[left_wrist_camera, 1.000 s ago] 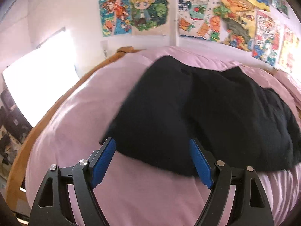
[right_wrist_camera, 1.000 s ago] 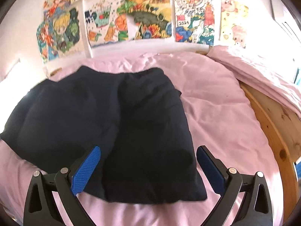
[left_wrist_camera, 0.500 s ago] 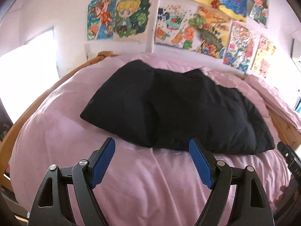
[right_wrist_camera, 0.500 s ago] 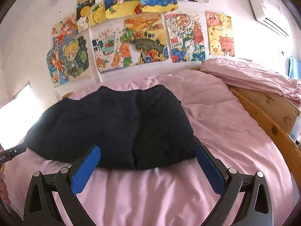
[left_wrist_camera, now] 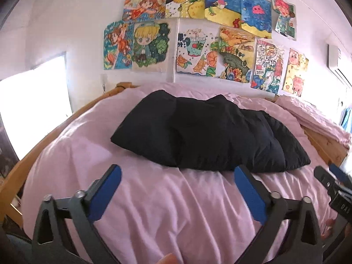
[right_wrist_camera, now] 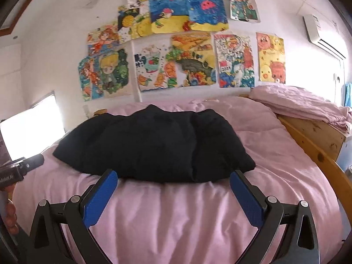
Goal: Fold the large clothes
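Plainly, left gripper (left_wrist_camera: pixel 177 177) and right gripper (right_wrist_camera: pixel 173 181) jaws gape wide, empty, short of the black garment (left_wrist_camera: pixel 211 136).

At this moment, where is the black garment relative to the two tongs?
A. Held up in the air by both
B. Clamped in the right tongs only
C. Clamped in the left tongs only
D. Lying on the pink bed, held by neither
D: the black garment lies folded on the pink bed, while the left tongs and right tongs stand open and short of it.
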`<action>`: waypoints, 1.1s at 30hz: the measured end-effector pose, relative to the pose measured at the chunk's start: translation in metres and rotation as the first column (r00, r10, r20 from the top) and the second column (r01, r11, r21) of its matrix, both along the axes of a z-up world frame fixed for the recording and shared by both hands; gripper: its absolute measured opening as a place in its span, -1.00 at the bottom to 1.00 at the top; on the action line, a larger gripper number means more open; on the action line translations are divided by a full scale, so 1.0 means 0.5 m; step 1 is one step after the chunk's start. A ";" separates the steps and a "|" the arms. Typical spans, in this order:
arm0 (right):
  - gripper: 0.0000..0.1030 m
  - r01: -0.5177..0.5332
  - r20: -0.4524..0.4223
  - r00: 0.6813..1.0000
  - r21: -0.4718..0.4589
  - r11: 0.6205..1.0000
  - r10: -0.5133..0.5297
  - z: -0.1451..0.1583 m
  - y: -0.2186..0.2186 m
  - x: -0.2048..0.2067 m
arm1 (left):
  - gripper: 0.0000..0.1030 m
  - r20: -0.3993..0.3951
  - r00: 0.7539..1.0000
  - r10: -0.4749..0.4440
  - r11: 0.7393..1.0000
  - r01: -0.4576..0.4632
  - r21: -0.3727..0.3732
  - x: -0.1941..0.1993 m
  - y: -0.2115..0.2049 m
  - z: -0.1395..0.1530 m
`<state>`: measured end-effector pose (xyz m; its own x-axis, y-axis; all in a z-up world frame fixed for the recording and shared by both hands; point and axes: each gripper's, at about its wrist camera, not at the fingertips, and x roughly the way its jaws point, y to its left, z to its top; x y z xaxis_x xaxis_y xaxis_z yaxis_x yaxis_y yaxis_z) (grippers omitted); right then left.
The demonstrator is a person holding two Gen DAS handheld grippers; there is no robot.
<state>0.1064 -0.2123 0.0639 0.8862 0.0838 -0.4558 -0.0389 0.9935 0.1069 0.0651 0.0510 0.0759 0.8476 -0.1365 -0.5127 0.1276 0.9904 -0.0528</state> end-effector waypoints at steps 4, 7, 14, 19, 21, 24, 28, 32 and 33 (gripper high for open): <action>1.00 -0.022 0.010 1.000 -0.009 1.000 0.022 -0.001 0.021 -0.017 | 0.97 0.029 0.999 -0.017 0.998 0.016 0.054 -0.028 -0.006 -0.014; 1.00 -0.026 0.011 1.000 -0.026 0.999 0.027 -0.003 0.031 -0.026 | 0.97 0.025 1.000 -0.016 0.997 0.014 0.078 -0.039 -0.008 -0.030; 1.00 -0.024 0.019 1.000 -0.033 0.999 0.025 -0.006 0.034 -0.037 | 0.97 0.072 0.997 0.025 0.995 -0.032 0.092 -0.056 0.000 -0.037; 1.00 -0.030 0.009 0.999 -0.038 0.999 0.031 -0.017 0.047 -0.051 | 0.97 0.068 0.998 0.012 0.994 -0.020 0.111 -0.064 -0.001 -0.052; 1.00 -0.034 -0.002 0.999 -0.029 0.999 0.034 -0.024 0.049 -0.056 | 0.97 0.044 0.999 0.009 0.992 -0.014 0.124 -0.060 -0.004 -0.062; 1.00 -0.041 -0.031 0.999 -0.022 0.999 0.040 -0.039 0.056 -0.060 | 0.97 -0.001 1.000 0.006 0.989 -0.005 0.146 -0.054 -0.011 -0.080; 1.00 -0.053 -0.053 0.997 -0.031 0.998 0.051 -0.050 0.065 -0.057 | 0.97 -0.017 1.000 0.011 0.989 -0.008 0.149 -0.050 -0.011 -0.088; 1.00 -0.046 -0.068 0.997 -0.029 0.999 0.044 -0.058 0.065 -0.055 | 0.97 -0.014 1.000 0.024 0.991 -0.022 0.134 -0.052 -0.006 -0.087; 1.00 -0.043 -0.071 0.997 -0.026 0.999 0.041 -0.060 0.062 -0.055 | 0.97 -0.014 1.000 0.028 0.991 -0.026 0.133 -0.052 -0.005 -0.087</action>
